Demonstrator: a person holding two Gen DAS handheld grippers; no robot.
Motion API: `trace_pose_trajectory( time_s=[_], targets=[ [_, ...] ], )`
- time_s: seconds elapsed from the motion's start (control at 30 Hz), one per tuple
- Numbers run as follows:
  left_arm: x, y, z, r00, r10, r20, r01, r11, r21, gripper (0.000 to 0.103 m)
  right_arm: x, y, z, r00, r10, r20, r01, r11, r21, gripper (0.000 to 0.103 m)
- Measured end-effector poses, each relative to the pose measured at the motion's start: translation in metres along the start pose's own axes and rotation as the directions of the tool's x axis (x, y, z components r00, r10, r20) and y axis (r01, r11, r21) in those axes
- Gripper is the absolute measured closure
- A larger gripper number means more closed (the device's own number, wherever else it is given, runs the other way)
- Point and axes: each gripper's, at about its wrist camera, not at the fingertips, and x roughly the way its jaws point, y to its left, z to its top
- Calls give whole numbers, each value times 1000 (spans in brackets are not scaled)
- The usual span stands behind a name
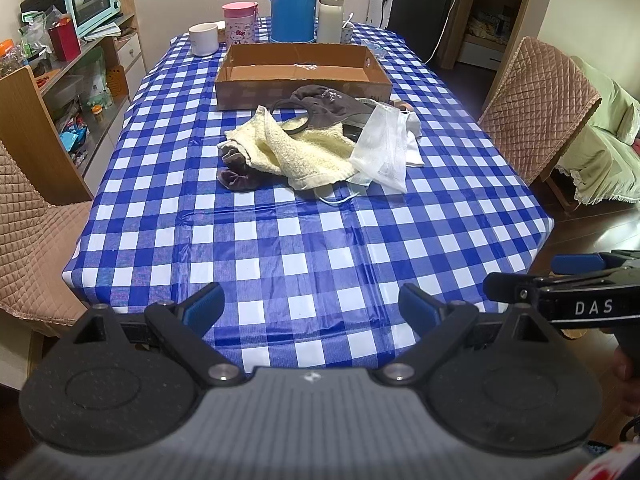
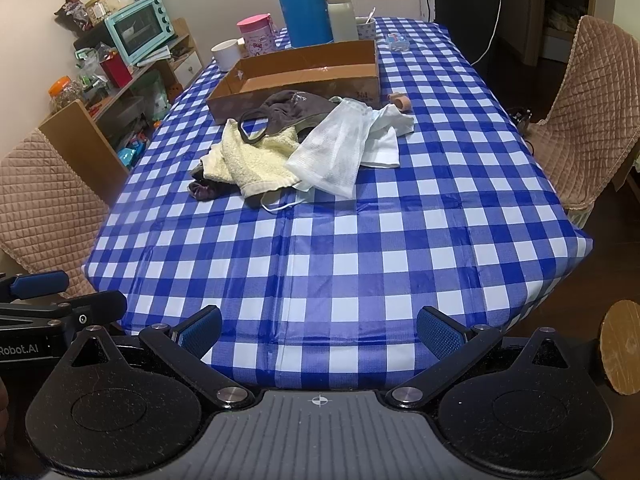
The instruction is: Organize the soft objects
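Observation:
A heap of soft things lies mid-table: a pale yellow towel point(image 1: 296, 148) point(image 2: 256, 160), a dark brown cloth with a strap point(image 1: 324, 108) point(image 2: 292, 110), a white mesh bag point(image 1: 384, 148) point(image 2: 336, 152), a white cloth point(image 2: 384, 140), a dark scrunchie point(image 1: 236, 172) point(image 2: 204, 190) and a face mask loop point(image 2: 280, 202). An open cardboard box point(image 1: 300, 80) point(image 2: 296, 76) stands just behind the heap. My left gripper point(image 1: 310, 308) is open and empty over the near table edge. My right gripper point(image 2: 318, 332) is open and empty there too, far from the heap.
The table has a blue-white checked cloth point(image 1: 304, 240). Behind the box stand a blue thermos point(image 1: 294, 0), a white bottle point(image 1: 330, 14), a pink cup point(image 1: 239, 22) and a white mug point(image 1: 203, 38). Padded chairs point(image 1: 536, 104) point(image 2: 44, 200) flank the table. A small roll point(image 2: 400, 101) lies right of the box.

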Motion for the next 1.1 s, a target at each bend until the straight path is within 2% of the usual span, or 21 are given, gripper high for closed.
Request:
trace_pose_trajectory(
  time_s=[1.1],
  targets=[
    [0, 0, 0, 1000, -3, 0, 3, 1000, -1, 10, 6, 3, 5, 1000, -2, -1, 2, 1000, -2, 0]
  ],
)
